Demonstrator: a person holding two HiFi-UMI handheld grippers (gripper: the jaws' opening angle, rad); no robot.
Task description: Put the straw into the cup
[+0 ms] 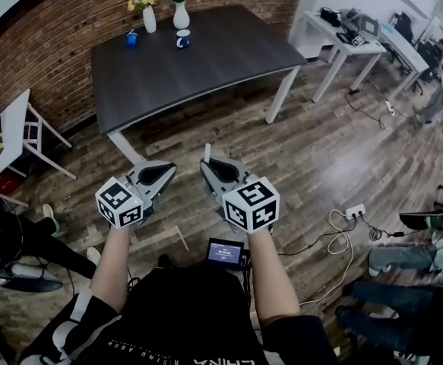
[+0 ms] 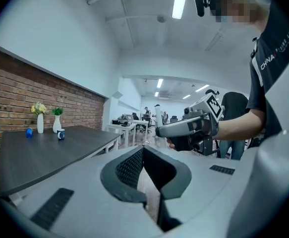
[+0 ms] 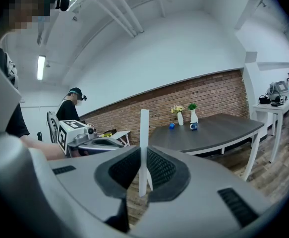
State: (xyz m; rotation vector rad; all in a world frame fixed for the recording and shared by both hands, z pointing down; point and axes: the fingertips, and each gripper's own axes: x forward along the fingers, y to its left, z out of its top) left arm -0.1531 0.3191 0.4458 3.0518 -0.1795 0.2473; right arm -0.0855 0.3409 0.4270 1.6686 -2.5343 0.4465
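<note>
A white straw (image 3: 144, 133) stands upright between the jaws of my right gripper (image 3: 143, 155), which is shut on it. In the head view the straw (image 1: 207, 152) pokes up from the right gripper (image 1: 207, 167). The cup, a small blue-and-white mug (image 1: 183, 41), sits at the far edge of a dark table (image 1: 206, 59), well ahead of both grippers. It also shows in the gripper views as the mug (image 3: 194, 126) and the mug (image 2: 61, 134). My left gripper (image 1: 166, 169) is held beside the right one, its jaws (image 2: 143, 150) closed with nothing between them.
Two white vases (image 1: 150, 18) with plants and a blue object (image 1: 131, 39) stand near the mug. White desks (image 1: 343, 44) with equipment are at the right, a white side table (image 1: 16, 128) at the left. Cables and a power strip (image 1: 354, 211) lie on the wooden floor.
</note>
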